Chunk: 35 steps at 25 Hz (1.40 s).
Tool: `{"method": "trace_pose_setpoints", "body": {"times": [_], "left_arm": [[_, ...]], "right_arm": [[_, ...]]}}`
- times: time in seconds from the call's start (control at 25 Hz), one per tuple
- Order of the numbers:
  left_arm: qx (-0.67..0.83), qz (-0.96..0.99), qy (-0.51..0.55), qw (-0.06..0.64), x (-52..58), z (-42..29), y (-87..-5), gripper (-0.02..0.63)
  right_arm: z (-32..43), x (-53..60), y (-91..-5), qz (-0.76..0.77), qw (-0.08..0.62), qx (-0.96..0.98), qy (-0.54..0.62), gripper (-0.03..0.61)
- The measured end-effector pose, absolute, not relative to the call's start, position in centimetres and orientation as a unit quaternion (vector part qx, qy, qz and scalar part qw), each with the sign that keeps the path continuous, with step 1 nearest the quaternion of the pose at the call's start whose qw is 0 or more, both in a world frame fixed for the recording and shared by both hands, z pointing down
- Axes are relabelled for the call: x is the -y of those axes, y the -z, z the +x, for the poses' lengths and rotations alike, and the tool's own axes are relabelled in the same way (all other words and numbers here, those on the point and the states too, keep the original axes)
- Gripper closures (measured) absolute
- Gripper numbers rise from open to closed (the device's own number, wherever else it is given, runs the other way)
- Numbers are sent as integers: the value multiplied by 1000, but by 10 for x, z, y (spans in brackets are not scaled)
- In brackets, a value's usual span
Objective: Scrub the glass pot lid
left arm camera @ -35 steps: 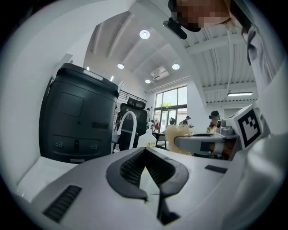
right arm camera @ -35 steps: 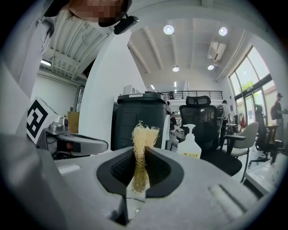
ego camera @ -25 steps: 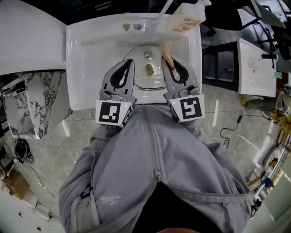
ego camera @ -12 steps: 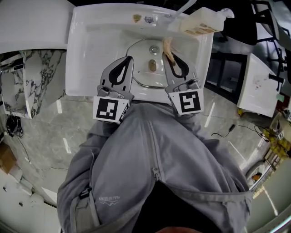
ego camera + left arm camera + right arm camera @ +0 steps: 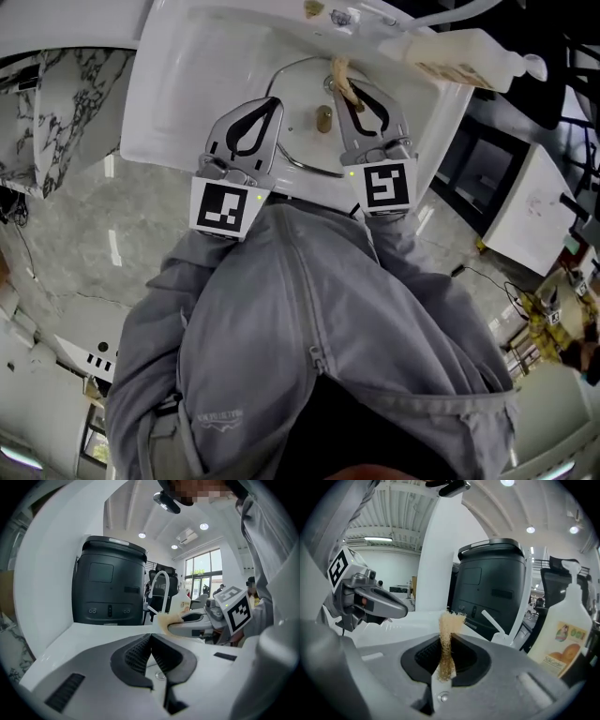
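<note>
Sink [image 5: 169, 103] fills the top of the head view, white, with the lid [image 5: 298, 155] lying flat in its bowl, knob [image 5: 322, 118] up; the left tongs [image 5: 274, 101] and right tongs [image 5: 339, 86] reach in side by side above the lid, one on each side of the knob; whether either touches the glass cannot be told; a tan scrubber [image 5: 340, 71] sticks out past the tips of the right tongs; a bottle [image 5: 464, 49] sits at the sink's back edge on the right; a grey jacket [image 5: 309, 309] fills the lower half.

Left gripper view: the left tongs are closed pad against pad with nothing between them, white sink beyond; the right tongs show at the right with the scrubber at their tip; a dark bin [image 5: 110, 585] and a curved tap [image 5: 159, 585] stand behind.

Right gripper view: the right tongs are clamped on the scrubber, a thin strip upright between the pads and fraying above them; the left tongs show at the left, the bottle at the right, the bin behind.
</note>
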State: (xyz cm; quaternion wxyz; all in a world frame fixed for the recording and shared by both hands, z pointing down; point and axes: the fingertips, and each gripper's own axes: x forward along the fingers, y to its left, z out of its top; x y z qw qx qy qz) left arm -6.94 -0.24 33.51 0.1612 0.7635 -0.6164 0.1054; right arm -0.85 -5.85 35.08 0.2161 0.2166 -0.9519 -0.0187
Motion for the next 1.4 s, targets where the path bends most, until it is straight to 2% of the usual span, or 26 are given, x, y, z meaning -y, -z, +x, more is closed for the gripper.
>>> {"method": "trace_pose_setpoints", "body": {"times": [1.0,1.4], "left_arm": [[611,713,-177,295,-23,-82,-454,606],[574,686,-271,356,-39,-78,-493,606]], "right_arm": [[-54,54,-555,16,441,896,54,546],[-62,61,-587,-31,484,867,113,545]]}}
